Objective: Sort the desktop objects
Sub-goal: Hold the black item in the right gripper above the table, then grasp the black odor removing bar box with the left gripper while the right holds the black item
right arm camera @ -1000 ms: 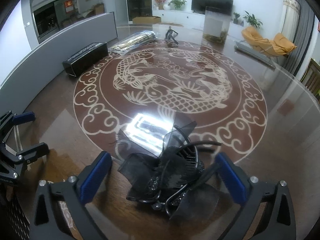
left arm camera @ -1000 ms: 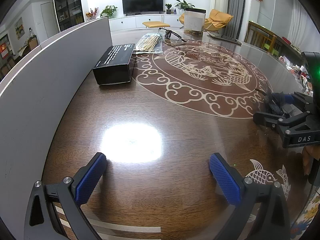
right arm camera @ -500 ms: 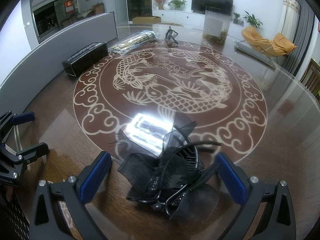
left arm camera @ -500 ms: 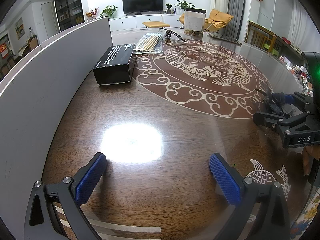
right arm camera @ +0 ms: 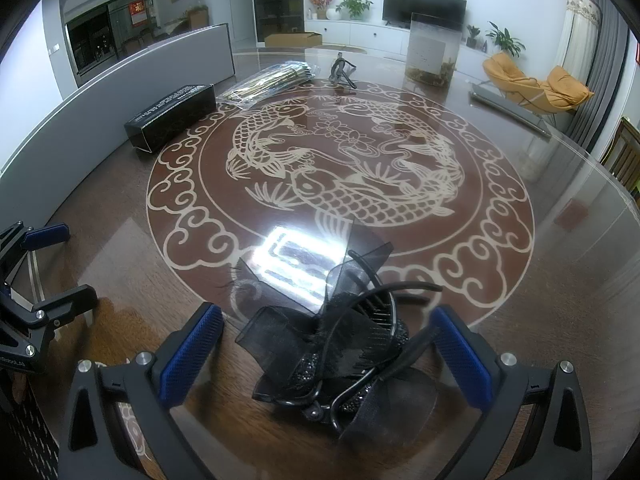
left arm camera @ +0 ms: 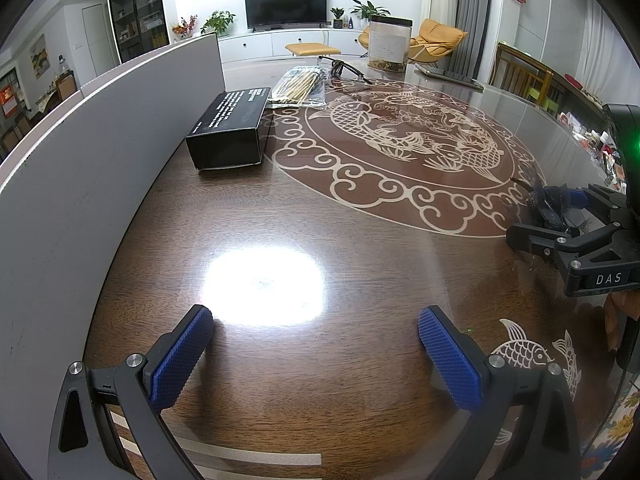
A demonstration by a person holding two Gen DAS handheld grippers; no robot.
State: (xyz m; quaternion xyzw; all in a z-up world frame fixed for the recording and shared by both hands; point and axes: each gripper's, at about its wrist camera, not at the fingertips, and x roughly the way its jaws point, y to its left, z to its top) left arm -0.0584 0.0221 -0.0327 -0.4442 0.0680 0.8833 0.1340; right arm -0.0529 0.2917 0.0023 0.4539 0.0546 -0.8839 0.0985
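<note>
A black bow hair clip (right arm camera: 340, 352) lies on the glass-topped table between the open jaws of my right gripper (right arm camera: 326, 354), which does not touch it. The clip also shows in the left wrist view (left arm camera: 550, 208), beside the right gripper (left arm camera: 560, 220). My left gripper (left arm camera: 316, 354) is open and empty over bare table. A black box (left arm camera: 230, 130) (right arm camera: 172, 116), a bag of chopsticks (left arm camera: 300, 86) (right arm camera: 268, 80) and glasses (left arm camera: 340, 68) (right arm camera: 340, 70) lie at the far side.
A grey curved panel (left arm camera: 80, 160) stands along the table's left side. A clear jar (left arm camera: 390, 44) (right arm camera: 432, 52) stands at the far edge. The left gripper shows at the left of the right wrist view (right arm camera: 36, 264). Chairs stand at the right (left arm camera: 524, 76).
</note>
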